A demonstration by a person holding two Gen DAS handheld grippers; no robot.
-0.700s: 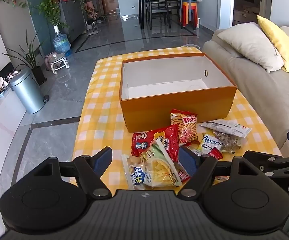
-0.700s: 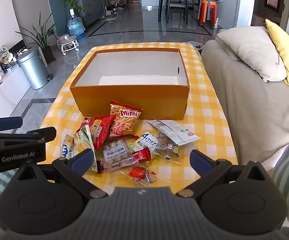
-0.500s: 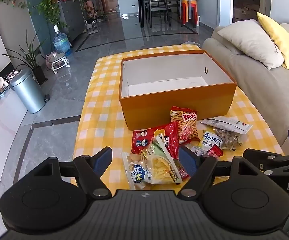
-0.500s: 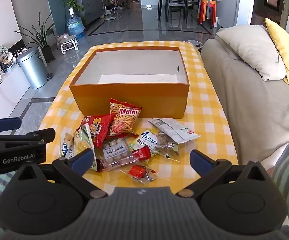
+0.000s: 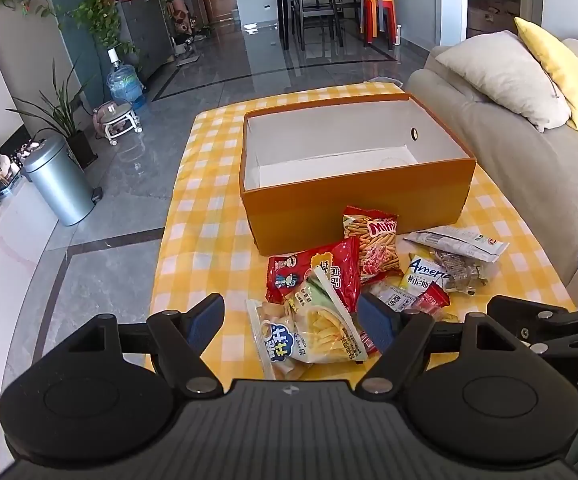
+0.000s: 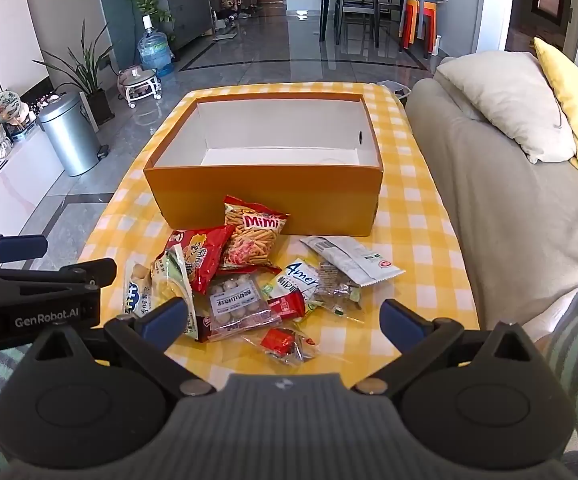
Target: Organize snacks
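Observation:
An empty orange box (image 5: 353,200) (image 6: 265,192) stands on the yellow checked table. A pile of snack packets lies in front of it: a Mimi sticks bag (image 5: 373,240) (image 6: 255,236), a red bag (image 5: 313,272) (image 6: 199,256), a fries bag (image 5: 317,328) (image 6: 169,280), a ball-snack pack (image 6: 235,306), a white packet (image 5: 457,240) (image 6: 349,260) and a small red candy (image 6: 283,340). My left gripper (image 5: 291,318) is open above the fries bag. My right gripper (image 6: 285,316) is open above the near edge of the pile. Both are empty.
A grey sofa (image 6: 509,200) with cushions runs along the table's right side. A steel bin (image 5: 61,180) and plants stand on the floor to the left. The checked tablecloth (image 5: 205,216) shows bare left of the box.
Both grippers have moved slightly closer to the pile and lower. The snacks and box have not moved.

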